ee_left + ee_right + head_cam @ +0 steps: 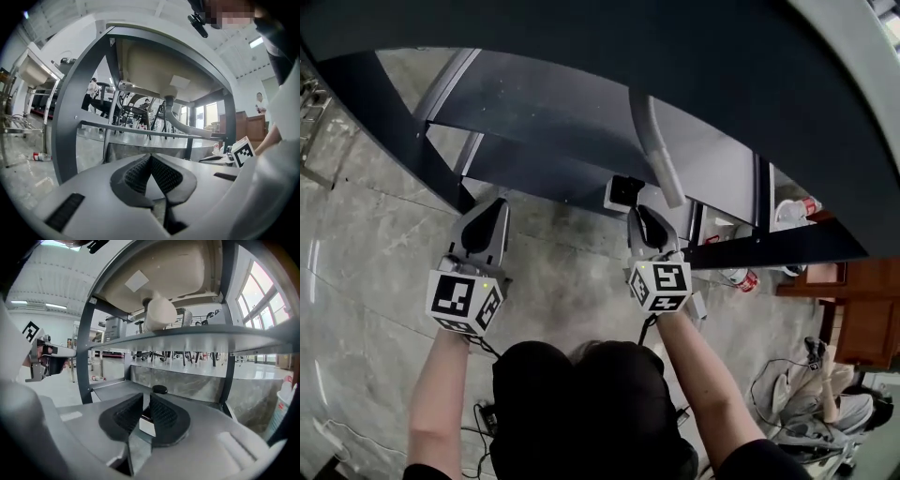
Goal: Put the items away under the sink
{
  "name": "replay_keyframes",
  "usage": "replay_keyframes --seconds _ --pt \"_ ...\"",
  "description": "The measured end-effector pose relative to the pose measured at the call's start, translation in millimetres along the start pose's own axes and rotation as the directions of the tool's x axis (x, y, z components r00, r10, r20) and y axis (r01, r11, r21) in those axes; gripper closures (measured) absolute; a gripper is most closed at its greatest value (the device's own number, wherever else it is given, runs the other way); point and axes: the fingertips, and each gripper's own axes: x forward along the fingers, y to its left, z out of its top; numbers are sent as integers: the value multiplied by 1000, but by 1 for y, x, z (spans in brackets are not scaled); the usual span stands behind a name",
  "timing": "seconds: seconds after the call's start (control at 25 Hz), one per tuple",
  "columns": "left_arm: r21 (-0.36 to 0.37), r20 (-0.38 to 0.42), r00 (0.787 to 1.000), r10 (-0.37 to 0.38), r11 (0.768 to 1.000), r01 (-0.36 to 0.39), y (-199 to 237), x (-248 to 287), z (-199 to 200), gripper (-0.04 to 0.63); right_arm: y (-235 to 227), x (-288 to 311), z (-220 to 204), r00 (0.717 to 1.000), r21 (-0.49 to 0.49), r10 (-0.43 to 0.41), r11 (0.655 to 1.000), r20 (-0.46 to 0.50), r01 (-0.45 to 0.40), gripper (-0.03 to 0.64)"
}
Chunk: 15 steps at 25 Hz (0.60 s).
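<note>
My left gripper (492, 208) (151, 157) hovers in front of the dark metal sink stand, shut and empty, its pads meeting at the tips. My right gripper (645, 214) (146, 397) points at the lower shelf (534, 173) (108, 388) under the sink basin (154, 268). Its jaws stand nearly together, leaving a thin gap. A small white box with a dark top (623, 192) (146, 423) sits on the shelf just beyond the right fingertips and shows through that gap; the pads do not appear to press on it. A black round cap (159, 389) rests further back on the shelf.
A grey drain hose (661, 159) (187, 129) curves down from the basin. Red-and-white containers (741, 277) stand on the floor at the right, near a wooden cabinet (853, 309). A bottle (41, 156) lies on the floor to the left. The stand's legs (63, 140) frame the opening.
</note>
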Motion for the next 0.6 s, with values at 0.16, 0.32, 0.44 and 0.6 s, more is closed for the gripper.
replay_keyframes --seconds 0.16,0.32,0.44,0.6 --pt "-18 -50 999 -17 1000 16 -32 -28 36 586 12 -28 24 998 -1 26 1000 -51 -26 614" --pt "5 -71 996 -51 999 52 -72 -58 79 586 23 -62 56 994 29 37 999 -104 -34 614" --pt "-12 -99 994 -43 999 42 -93 -79 116 586 31 -92 91 990 92 45 995 -133 -33 615" --pt "-59 -120 992 -40 998 33 -117 -113 178 586 43 -144 154 990 208 19 978 -136 10 615"
